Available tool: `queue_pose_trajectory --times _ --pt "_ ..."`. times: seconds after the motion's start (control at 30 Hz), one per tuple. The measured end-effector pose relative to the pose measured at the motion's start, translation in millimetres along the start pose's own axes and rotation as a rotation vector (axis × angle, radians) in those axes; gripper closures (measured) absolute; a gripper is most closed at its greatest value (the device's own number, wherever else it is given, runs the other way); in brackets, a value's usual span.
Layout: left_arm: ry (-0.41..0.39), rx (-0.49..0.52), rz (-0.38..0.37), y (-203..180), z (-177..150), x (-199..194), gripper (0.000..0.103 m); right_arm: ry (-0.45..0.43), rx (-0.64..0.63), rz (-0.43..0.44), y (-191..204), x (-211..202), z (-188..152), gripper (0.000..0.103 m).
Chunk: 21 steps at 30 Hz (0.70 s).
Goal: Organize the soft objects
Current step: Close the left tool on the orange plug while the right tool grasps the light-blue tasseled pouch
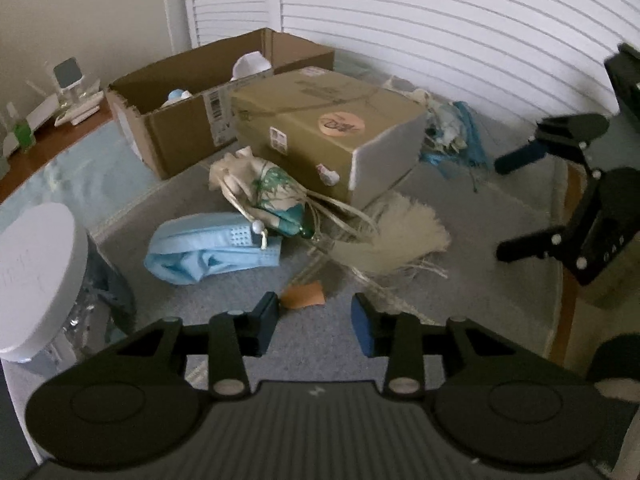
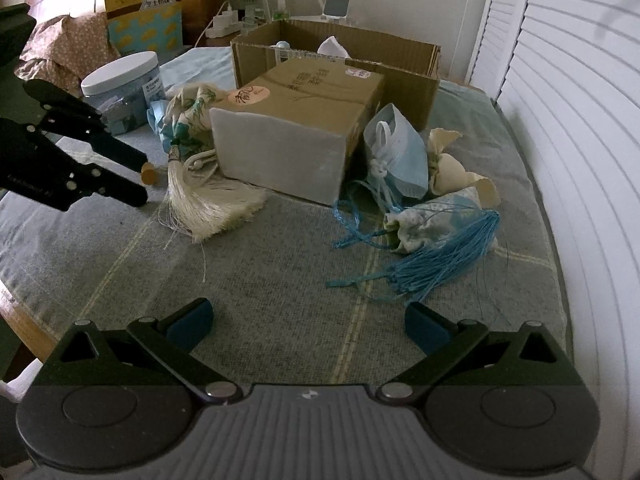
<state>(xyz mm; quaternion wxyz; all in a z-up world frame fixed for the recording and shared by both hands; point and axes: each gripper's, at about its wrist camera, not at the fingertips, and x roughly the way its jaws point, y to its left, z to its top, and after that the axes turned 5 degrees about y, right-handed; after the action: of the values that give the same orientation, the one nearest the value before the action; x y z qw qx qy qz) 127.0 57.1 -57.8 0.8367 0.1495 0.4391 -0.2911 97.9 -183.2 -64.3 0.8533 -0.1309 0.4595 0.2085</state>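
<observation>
Both claws hang over the gray mat point(image 2: 280, 272) and hold nothing. The left claw point(image 1: 314, 320) has its fingers partly apart, with a small gap. The right claw point(image 2: 308, 322) is spread wide.

Just ahead of the left claw lies a small orange scrap point(image 1: 304, 294). Farther ahead and a bit to its left is a crumpled blue face mask point(image 1: 212, 250). Touching the mask, right behind it, is a white pouch with green leaves point(image 1: 264, 192), and its pale tassel point(image 1: 394, 236) spreads out ahead and to the right. Behind them stands a closed tan box point(image 1: 332, 132), and behind that an open cardboard box point(image 1: 180, 112) with some things already inside.

Ahead of the right claw and to its right lies a pouch with a blue tassel point(image 2: 436, 256). Beyond it are another blue mask point(image 2: 400, 156) and a cream pouch point(image 2: 452, 168), all bunched close by the tan box.

The soft things are still out on the mat, so the sorting looks barely begun. The open box is probably where they go. To do this well, each claw should pick one thing only. Grab the fat middle of a pouch or mask, not the thin strings, since strings slip and may drag the next thing along. Open the left claw wider first, then come straight down, pinch softly, and lift slowly.
</observation>
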Motion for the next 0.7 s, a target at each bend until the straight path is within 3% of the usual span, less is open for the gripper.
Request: queue_pose_trajectory --times 0.2,0.37,0.53,0.7 --pt "-0.009 -0.037 0.016 2 3 3 0.064 -0.017 0.002 -0.001 0 0 -2 0.000" --pt "-0.032 -0.134 0.090 -6 -1 2 0.080 -0.034 0.001 -0.008 0 -2 -5 0.000" --pt "-0.069 -0.199 0.177 -20 -7 1 0.080 -0.041 0.008 -0.038 -7 -4 -6 0.000" --pt "-0.081 -0.264 0.174 -17 -10 0 0.080 -0.038 0.072 -0.096 -29 -5 -6 0.000"
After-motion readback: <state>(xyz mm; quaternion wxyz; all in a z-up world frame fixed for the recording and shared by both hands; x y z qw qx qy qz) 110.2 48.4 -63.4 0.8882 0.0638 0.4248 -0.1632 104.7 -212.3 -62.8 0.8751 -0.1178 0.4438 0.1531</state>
